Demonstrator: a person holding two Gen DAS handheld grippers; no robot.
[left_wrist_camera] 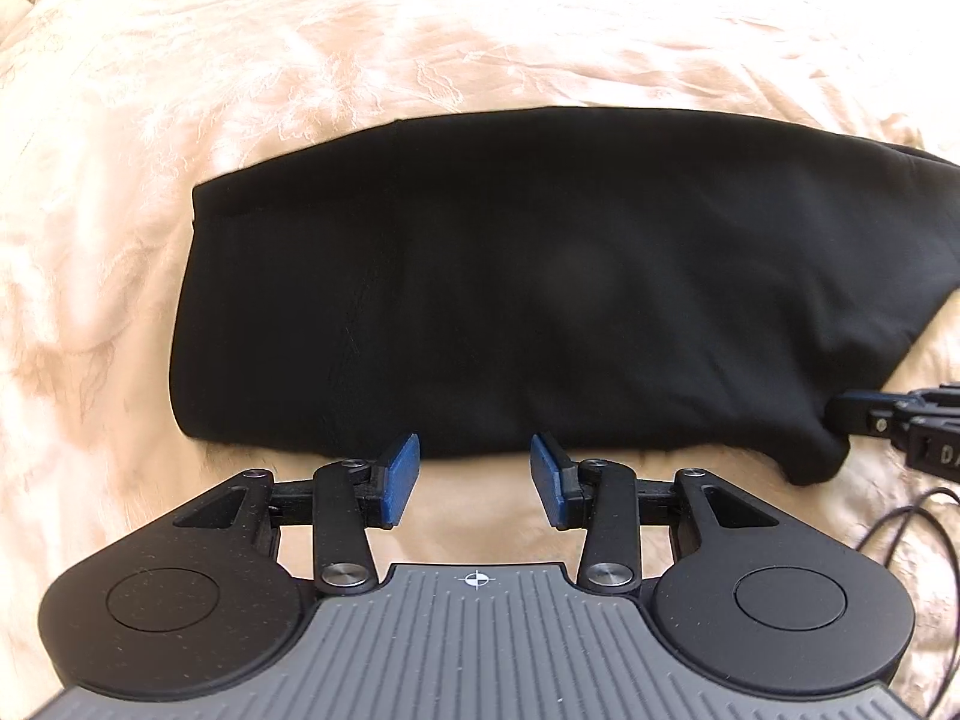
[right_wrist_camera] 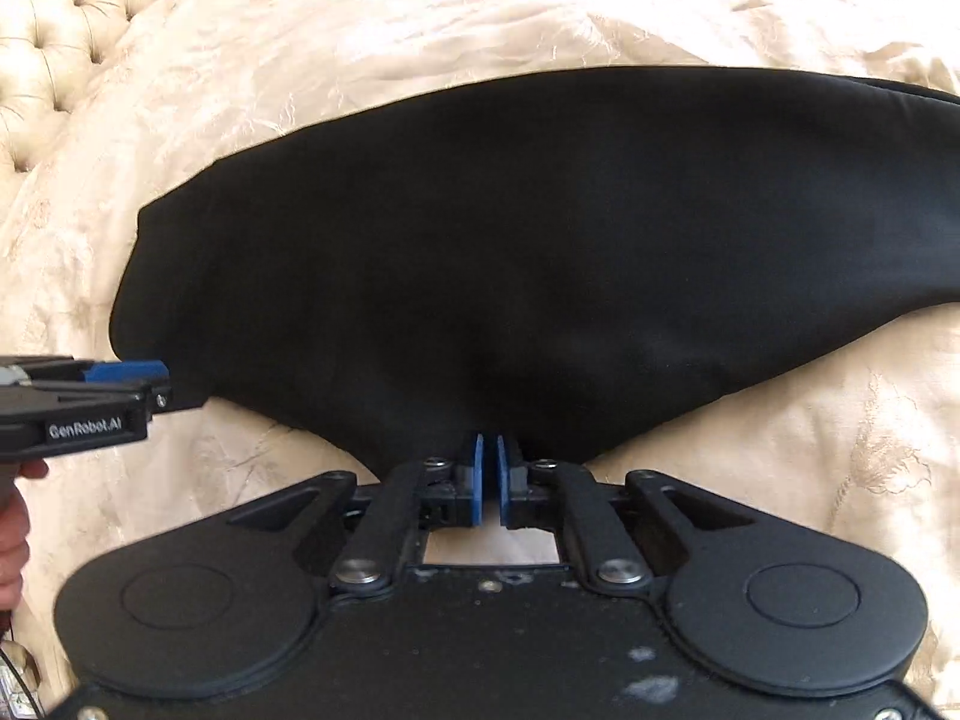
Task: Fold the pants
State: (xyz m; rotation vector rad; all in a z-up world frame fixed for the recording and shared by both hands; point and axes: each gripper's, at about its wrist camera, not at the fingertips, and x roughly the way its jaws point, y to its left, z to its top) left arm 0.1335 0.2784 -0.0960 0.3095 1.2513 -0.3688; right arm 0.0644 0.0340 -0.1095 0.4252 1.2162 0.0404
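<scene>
One pair of black pants (left_wrist_camera: 510, 276) is lying folded into a wide band across the cream bedspread (left_wrist_camera: 360, 48). Its far edge is running straight; its left end is showing stacked layers; its near edge is curving toward the two grippers.

The left gripper (left_wrist_camera: 475, 474) is hanging just short of the near edge. Its jaws are standing apart, nothing is sitting between the two blue pads (left_wrist_camera: 399, 480), and bare bedspread is showing in the gap.

The right gripper (right_wrist_camera: 491, 480) is sitting at the near edge further along the band, where the cloth is bulging down to a point. Its jaws are standing nearly together with a narrow slit between the pads, and bedspread is showing through that slit low down. Whether cloth is being pinched at the tips cannot be told.

Open bedspread is lying on all sides of the pants. A tufted headboard (right_wrist_camera: 54, 30) is bounding the far left corner. One black cable (left_wrist_camera: 918, 516) is looping at the right. Fingers of one hand (right_wrist_camera: 15, 528) are showing below the left gripper's body.
</scene>
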